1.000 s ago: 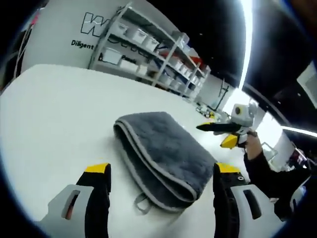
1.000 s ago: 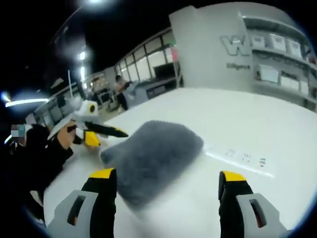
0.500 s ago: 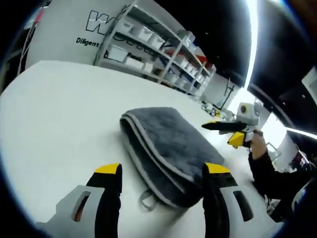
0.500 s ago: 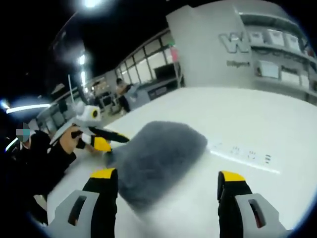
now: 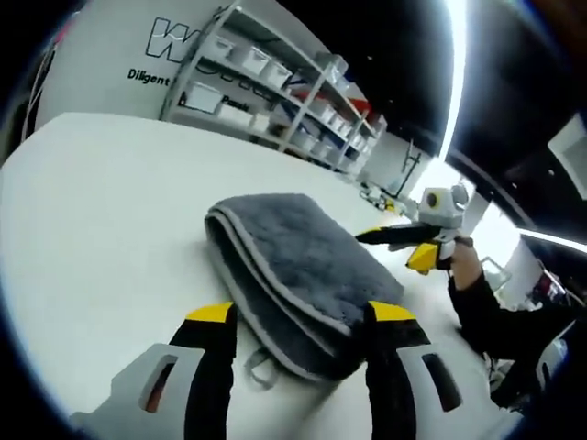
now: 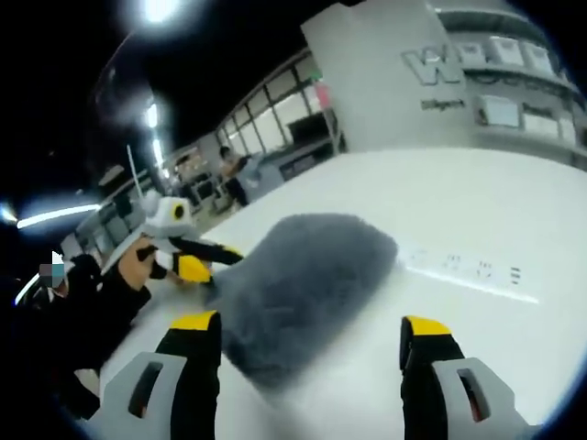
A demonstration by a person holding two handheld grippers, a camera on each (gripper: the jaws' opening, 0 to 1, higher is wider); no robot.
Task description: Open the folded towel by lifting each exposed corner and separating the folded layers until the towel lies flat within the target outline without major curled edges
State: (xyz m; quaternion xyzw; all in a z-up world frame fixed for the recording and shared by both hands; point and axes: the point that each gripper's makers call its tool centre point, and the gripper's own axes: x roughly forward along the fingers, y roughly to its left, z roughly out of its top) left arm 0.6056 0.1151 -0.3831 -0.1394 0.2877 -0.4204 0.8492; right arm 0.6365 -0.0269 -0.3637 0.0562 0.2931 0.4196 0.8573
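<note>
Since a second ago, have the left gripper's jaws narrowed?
Yes. The left gripper has narrowed its jaws toward the folded towel corner near the hanging loop.

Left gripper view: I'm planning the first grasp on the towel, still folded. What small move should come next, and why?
Probably ease the left gripper forward and close on the towel at its near corner: the jaws stand open around that corner, by the hanging loop.

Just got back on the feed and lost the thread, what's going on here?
A person is working a grey towel on a white table with a tool in each hand. The towel is folded in layers, its hanging loop toward the left tool, whose open jaws sit at the near folded edge. The right tool is open too, facing the towel from the opposite side. Nothing is gripped yet.
</note>
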